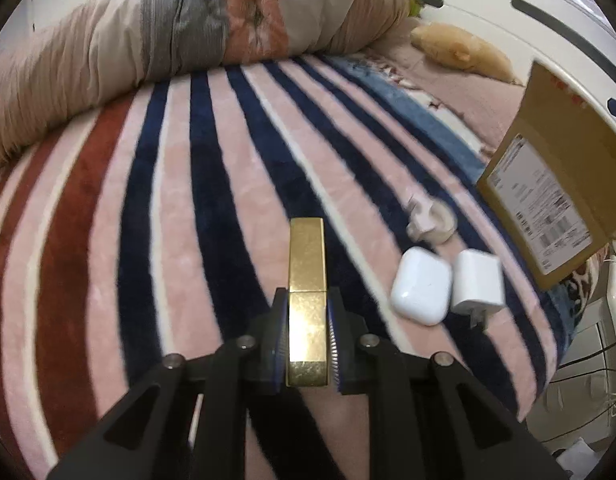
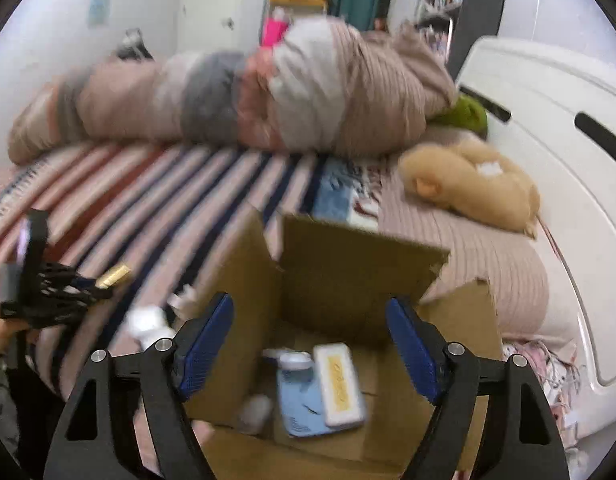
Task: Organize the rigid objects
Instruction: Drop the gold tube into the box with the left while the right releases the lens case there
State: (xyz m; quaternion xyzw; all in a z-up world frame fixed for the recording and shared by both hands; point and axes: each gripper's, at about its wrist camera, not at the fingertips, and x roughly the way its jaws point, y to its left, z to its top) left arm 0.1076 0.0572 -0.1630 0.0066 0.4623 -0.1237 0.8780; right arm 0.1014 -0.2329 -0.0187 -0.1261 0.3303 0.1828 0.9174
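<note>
My left gripper point(image 1: 306, 304) is shut on a gold rectangular bar point(image 1: 306, 264), held above the striped blanket point(image 1: 179, 184). It also shows at the left of the right wrist view point(image 2: 103, 282), with the gold bar point(image 2: 115, 275) sticking out. A white earbud case point(image 1: 422, 285), a white charger plug point(image 1: 478, 282) and a small white piece point(image 1: 430, 220) lie on the blanket to the right. My right gripper point(image 2: 310, 344) is open and empty above an open cardboard box point(image 2: 360, 276) holding a white case point(image 2: 340, 384), a blue item point(image 2: 299, 404) and other small things.
A rolled duvet point(image 1: 179, 40) lies across the far side of the bed. A tan plush toy point(image 2: 472, 184) rests near the white headboard point(image 2: 556, 120). The box's labelled side point(image 1: 544, 200) stands at the right. Cables and white furniture point(image 1: 596, 340) are beyond the bed edge.
</note>
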